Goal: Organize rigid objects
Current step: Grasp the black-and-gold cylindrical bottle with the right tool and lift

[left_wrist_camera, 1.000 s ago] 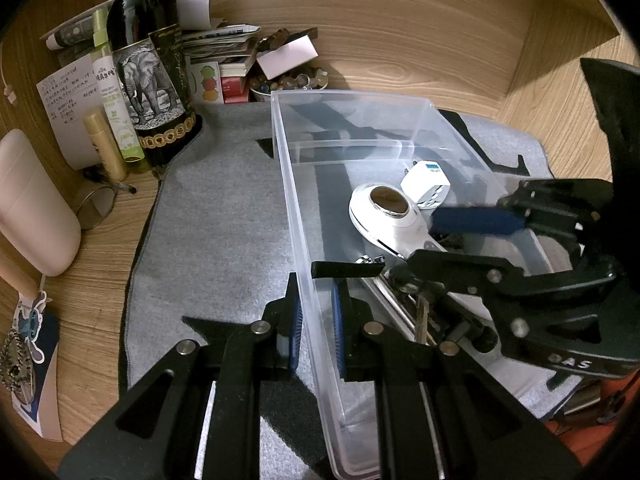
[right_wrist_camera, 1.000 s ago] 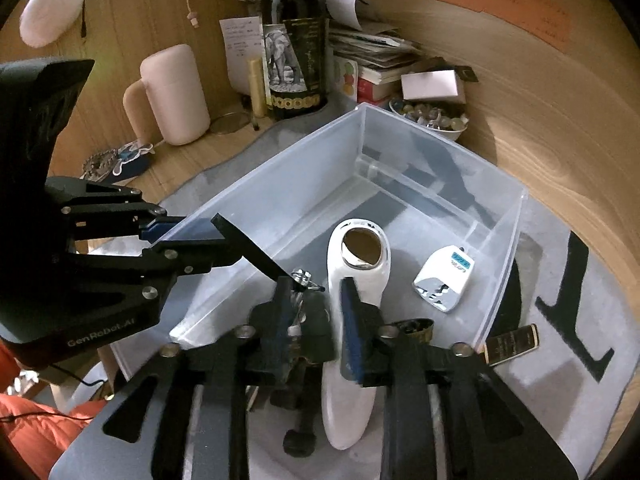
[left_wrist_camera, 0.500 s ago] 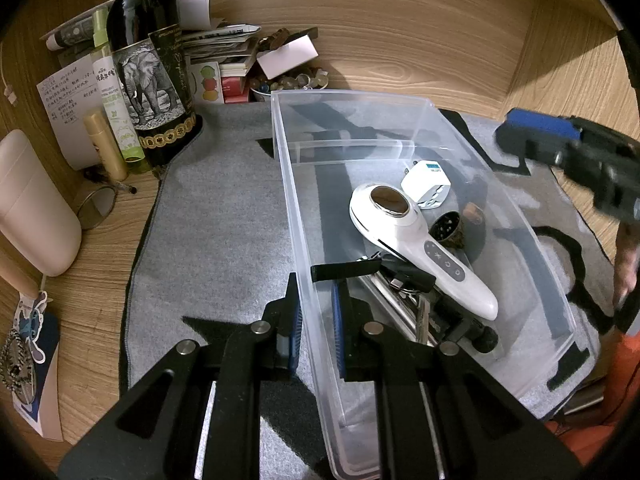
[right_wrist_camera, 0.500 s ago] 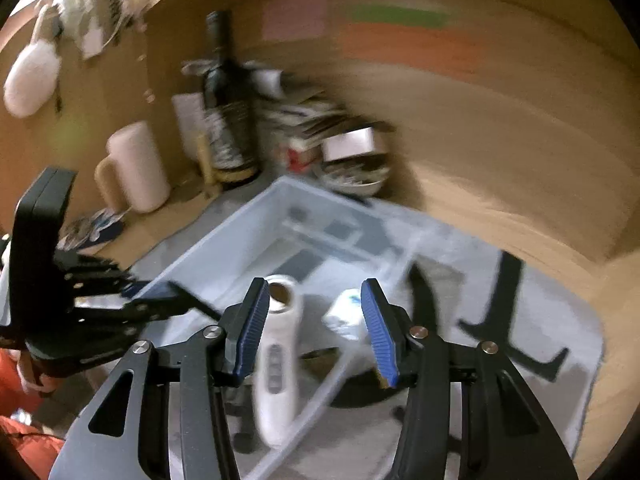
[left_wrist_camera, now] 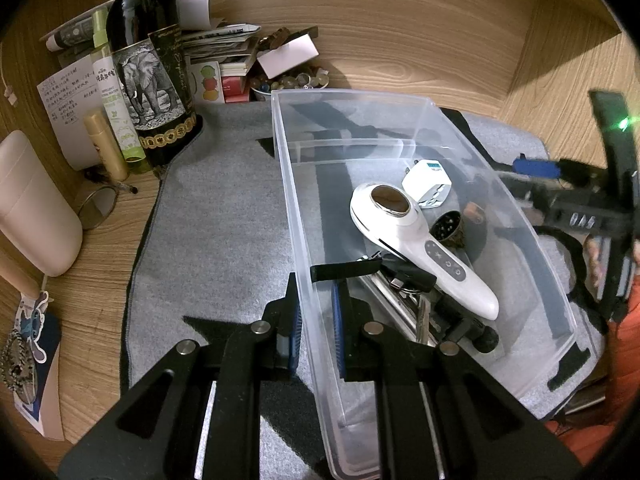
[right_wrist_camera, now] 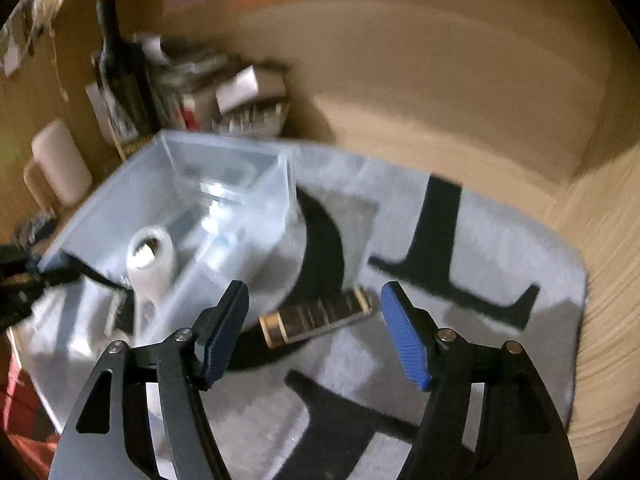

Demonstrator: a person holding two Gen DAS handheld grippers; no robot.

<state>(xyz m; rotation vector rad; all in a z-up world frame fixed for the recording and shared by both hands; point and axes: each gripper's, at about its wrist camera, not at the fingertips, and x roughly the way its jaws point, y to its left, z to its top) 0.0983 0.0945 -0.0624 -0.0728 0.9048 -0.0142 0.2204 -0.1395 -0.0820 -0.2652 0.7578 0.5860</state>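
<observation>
A clear plastic bin [left_wrist_camera: 532, 240] sits on a grey mat. In it lie a white handheld device [left_wrist_camera: 416, 236], a white plug adapter [left_wrist_camera: 428, 184], a small dark round cap [left_wrist_camera: 448, 228] and a black metal tool [left_wrist_camera: 412, 304]. My left gripper [left_wrist_camera: 316, 324] is shut on the bin's near left wall [left_wrist_camera: 300, 240]. My right gripper [right_wrist_camera: 316, 332] is open and empty, outside the bin, above a dark gold-ended lighter-like bar [right_wrist_camera: 316, 316] on the mat. The right gripper also shows blurred in the left wrist view [left_wrist_camera: 560, 184].
A dark wine bottle [left_wrist_camera: 148, 64], small bottles [left_wrist_camera: 108, 148], papers, a bowl of beads [left_wrist_camera: 292, 80] and a beige mug [left_wrist_camera: 32, 208] crowd the back left. Wooden walls close the back and right. The grey mat [right_wrist_camera: 480, 280] has black patterns.
My right gripper came up out of the bin, opened wide, and swung right to over the mat by the dark bar. The left gripper kept its hold on the bin wall.
</observation>
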